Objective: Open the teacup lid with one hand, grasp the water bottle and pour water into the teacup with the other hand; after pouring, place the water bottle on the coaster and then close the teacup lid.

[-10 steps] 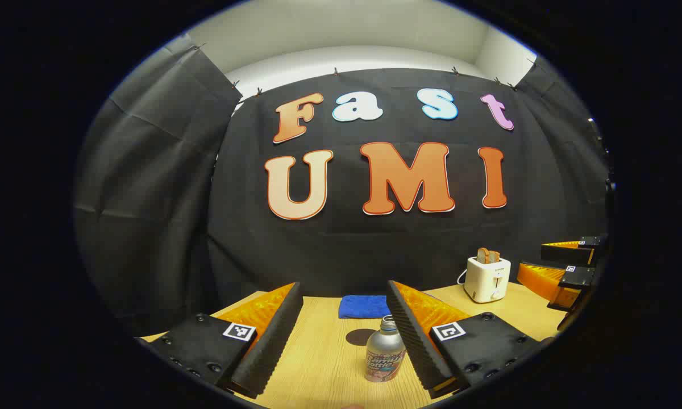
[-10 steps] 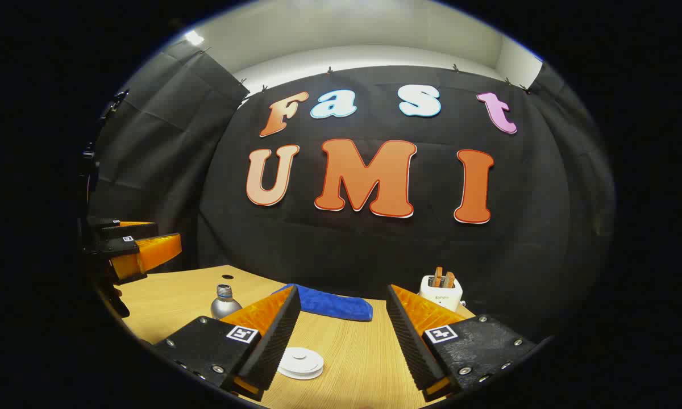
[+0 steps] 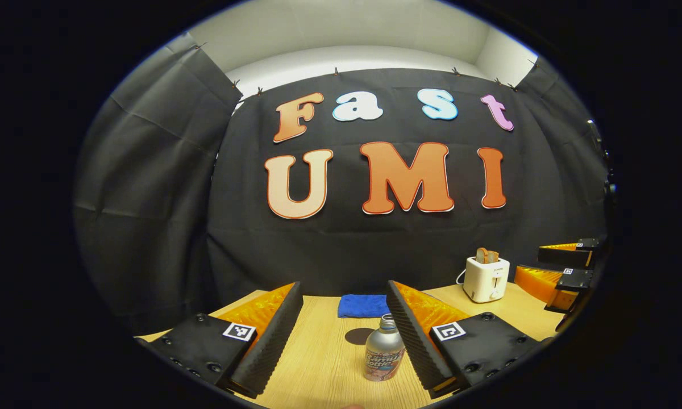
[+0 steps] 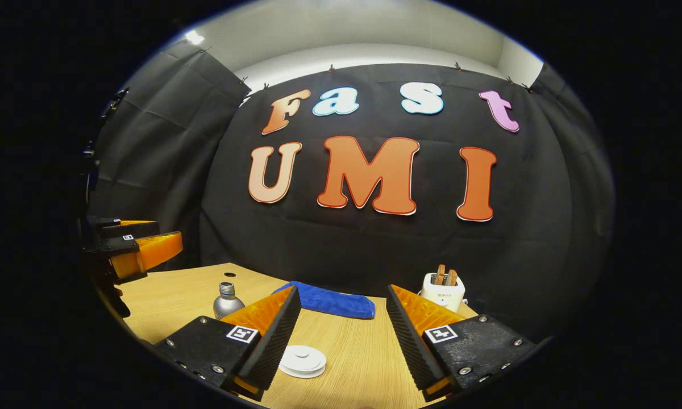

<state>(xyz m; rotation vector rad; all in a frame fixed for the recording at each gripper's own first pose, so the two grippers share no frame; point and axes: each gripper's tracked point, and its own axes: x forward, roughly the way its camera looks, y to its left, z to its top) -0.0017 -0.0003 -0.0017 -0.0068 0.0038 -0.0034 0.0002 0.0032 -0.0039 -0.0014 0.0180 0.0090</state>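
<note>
Both jaws stand wide and empty; your left hand-held gripper [image 3: 344,335] faces the water bottle [image 3: 384,355], upright on the surface [image 3: 318,363], so straddle its body squarely; your right hand-held gripper [image 4: 344,341] hangs above the white teacup lid [image 4: 302,360]; blue cloth [image 4: 329,303] and toaster [image 4: 442,292] sit behind, clear.

L gripper [image 3: 344,329], R gripper [image 4: 341,332]: jaws apart

Ridged gripper [image 3: 344,335] wedges, square tags
</note>
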